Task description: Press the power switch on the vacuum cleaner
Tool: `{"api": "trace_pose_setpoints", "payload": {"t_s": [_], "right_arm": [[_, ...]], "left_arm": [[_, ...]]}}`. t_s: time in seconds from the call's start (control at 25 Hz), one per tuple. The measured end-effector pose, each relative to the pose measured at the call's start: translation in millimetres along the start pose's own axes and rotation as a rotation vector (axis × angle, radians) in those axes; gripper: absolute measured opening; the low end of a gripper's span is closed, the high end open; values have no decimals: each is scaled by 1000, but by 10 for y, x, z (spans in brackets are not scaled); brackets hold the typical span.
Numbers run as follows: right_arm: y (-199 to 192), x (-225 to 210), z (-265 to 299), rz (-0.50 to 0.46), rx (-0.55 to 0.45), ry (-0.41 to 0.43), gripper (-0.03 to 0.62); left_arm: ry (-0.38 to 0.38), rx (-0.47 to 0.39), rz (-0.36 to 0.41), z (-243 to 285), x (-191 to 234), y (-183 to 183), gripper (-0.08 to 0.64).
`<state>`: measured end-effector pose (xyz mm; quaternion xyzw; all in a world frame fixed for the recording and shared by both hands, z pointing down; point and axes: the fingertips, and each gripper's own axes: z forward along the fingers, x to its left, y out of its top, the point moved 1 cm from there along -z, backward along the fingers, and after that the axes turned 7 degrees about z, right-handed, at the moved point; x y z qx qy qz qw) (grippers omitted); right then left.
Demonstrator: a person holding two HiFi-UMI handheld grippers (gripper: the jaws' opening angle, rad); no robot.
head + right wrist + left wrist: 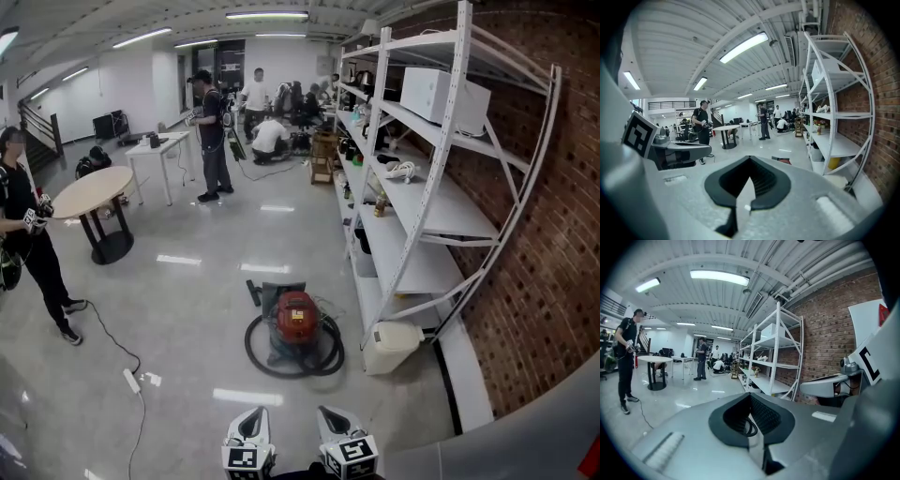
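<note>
Red vacuum cleaner on the floor at twelve o'clock, well apart from left gripper and right gripper; both jaws clenched on nothing.

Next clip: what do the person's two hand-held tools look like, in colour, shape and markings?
The left tool and the right tool look alike. Each has a smooth, pale grey body that tapers toward the tip. Black ribbed pads line a V-shaped notch. Each carries a white cube printed with black square markers. No sleeves or cables on them can be made out.
</note>
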<state>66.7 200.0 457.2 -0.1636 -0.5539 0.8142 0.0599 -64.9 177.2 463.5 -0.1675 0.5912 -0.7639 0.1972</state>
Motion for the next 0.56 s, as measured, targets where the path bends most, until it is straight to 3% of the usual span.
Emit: {"api": "trace_pose_setpoints", "payload": {"t_s": [0.2, 0.56], "right_arm": [[-98, -84, 16, 26, 39, 23, -9], [18, -156, -14, 11, 7, 5, -9]], "left_arm": [[15, -2, -9, 67, -44, 33, 15], [31, 11, -18, 84, -42, 12, 15]]}}
